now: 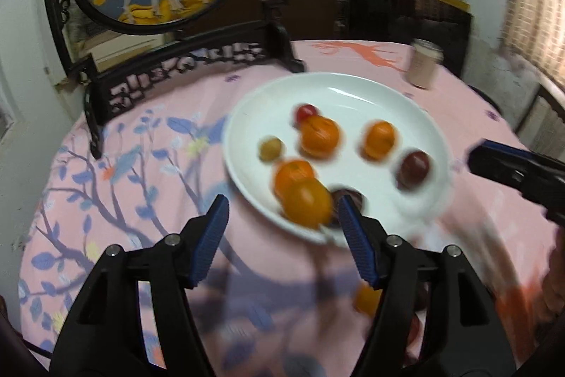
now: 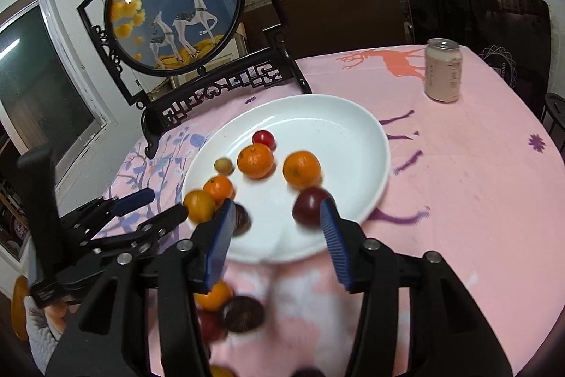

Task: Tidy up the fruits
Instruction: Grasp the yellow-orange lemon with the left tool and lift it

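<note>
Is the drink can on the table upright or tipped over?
Upright. The can stands on its base on the pink tablecloth, its top facing up.

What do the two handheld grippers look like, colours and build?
Both match. The left gripper and right gripper have black plastic scissor-style linkages with silver pivot rivets, and two flat fingers faced with blue ribbed pads. No cables visible.
</note>
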A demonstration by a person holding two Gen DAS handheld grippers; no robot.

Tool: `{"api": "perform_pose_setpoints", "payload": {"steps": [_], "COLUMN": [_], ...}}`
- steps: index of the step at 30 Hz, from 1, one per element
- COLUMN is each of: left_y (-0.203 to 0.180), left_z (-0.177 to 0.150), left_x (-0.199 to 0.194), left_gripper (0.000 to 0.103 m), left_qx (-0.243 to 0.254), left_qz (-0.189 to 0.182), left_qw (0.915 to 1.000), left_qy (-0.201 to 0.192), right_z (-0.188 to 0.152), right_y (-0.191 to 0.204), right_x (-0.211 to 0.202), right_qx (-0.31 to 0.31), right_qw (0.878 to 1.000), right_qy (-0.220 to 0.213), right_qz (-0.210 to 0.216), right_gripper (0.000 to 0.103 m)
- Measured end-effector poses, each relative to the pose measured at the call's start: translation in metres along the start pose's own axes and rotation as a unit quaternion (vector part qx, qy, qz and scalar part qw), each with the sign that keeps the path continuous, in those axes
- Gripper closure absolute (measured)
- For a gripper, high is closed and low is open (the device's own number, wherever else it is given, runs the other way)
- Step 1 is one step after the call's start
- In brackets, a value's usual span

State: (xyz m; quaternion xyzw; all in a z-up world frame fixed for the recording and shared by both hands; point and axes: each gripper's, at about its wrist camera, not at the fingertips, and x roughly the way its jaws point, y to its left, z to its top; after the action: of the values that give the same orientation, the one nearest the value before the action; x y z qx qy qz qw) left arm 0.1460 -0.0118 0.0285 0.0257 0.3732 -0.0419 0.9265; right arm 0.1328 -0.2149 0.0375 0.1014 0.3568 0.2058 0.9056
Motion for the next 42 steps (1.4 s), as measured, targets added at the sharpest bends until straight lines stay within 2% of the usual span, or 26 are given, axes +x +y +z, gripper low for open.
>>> {"api": "perform_pose_setpoints", "payload": {"steps": [5, 13, 16, 20, 23, 26, 28, 31, 35, 42], "left_y": [-0.02, -0.043, -0.041, -0.018, 0.012, 0.045, 0.051, 0.036, 0.009, 0.009], "left_z": [-0.027, -0.042, -0.043, -0.039, -0.037, -0.037, -0.039, -0.042, -0.058, -0.076], "left_x": [-0.021, -0.007, -0.002, -0.009, -0.012, -0.015, -0.018, -0.019, -0.015, -0.03], "left_gripper": [0.028, 0.028, 0.02, 0.018, 0.02, 0.02, 0.021, 0.021, 0.021, 0.02], "left_qx": [0.038, 0.077, 0.073, 0.053, 0.019, -0.04, -0.056, -0.027, 0.035, 0.042], "left_qz": [-0.031, -0.021, -0.02, 0.011, 0.069, 0.059, 0.048, 0.042, 0.063, 0.055], "left_qw": [0.9988, 0.9967, 0.9969, 0.9985, 0.9974, 0.9973, 0.9972, 0.9987, 0.9971, 0.9973], "left_qy": [-0.003, 0.018, 0.022, 0.009, 0.008, 0.015, 0.015, 0.011, 0.027, 0.025], "right_z": [-0.017, -0.023, -0.024, -0.025, -0.024, -0.025, -0.025, -0.026, -0.027, -0.027], "right_y": [-0.007, -0.022, -0.023, -0.023, -0.027, -0.029, -0.027, -0.024, -0.026, -0.028], "right_x": [-0.025, -0.031, -0.031, -0.032, -0.031, -0.031, -0.031, -0.029, -0.026, -0.025], "right_qx": [0.005, 0.027, 0.029, 0.028, 0.033, 0.04, 0.04, 0.035, 0.036, 0.04], "right_qw": [1.0, 0.999, 0.999, 0.999, 0.999, 0.999, 0.999, 0.999, 0.999, 0.999], "right_qy": [-0.018, -0.023, -0.019, -0.019, -0.017, -0.015, -0.013, -0.01, -0.004, 0.002], "right_qz": [-0.001, -0.007, -0.004, -0.005, -0.005, -0.002, 0.003, 0.003, 0.001, 0.003], "right_gripper": [0.046, 0.043, 0.043, 0.043, 0.043, 0.042, 0.042, 0.042, 0.042, 0.042]}}
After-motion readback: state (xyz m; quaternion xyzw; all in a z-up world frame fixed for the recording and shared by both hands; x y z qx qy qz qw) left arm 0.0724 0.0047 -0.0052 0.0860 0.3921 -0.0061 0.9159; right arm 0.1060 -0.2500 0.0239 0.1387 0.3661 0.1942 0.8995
